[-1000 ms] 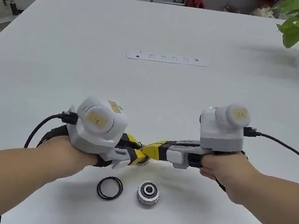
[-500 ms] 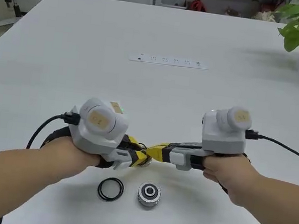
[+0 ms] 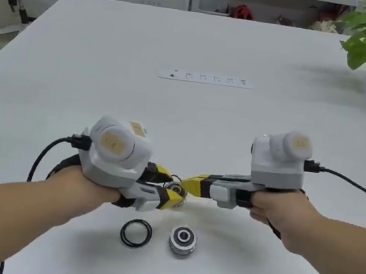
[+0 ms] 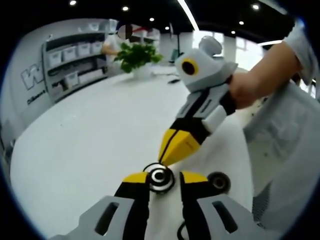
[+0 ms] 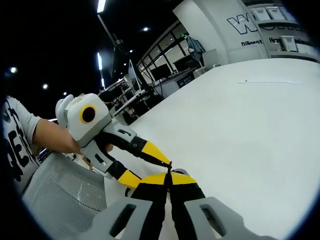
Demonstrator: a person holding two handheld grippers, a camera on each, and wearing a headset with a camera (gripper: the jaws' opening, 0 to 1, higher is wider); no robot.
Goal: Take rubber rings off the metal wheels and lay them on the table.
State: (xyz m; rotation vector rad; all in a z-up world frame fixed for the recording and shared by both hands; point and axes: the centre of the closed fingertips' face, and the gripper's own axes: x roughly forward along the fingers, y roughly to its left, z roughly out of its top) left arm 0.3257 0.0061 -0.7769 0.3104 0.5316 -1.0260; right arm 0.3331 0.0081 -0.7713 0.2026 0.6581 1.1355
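Left gripper (image 3: pixel 167 188): your fingers are clamped on the flat faces of a small metal wheel (image 4: pixel 159 178), which they hold just above the bench (image 3: pixel 191 125).
Loose ring (image 3: pixel 123 231): a thin black rubber hoop lies flat on the bench in front of your left hand, apart from everything else.
Held wheel: it looks hard, smooth and heavy for its size. Grip it by the faces as you do now and leave the rim free.
Fitted ring (image 4: pixel 152 168): a dark band sits around the held wheel's rim. Expect it to be soft, stretchy and grippy on the metal, and light enough to snap off your fingers once it is free. Take it at the outer edge, where a lip can be lifted.
Bare wheel (image 3: pixel 183 238): it lies flat just right of the loose ring, with no band on it that you can see.
Right gripper (image 3: pixel 186 184): your fingers are pressed together, with the tips at the held wheel's rim. They appear to nip a sliver of the fitted ring, though it is small.
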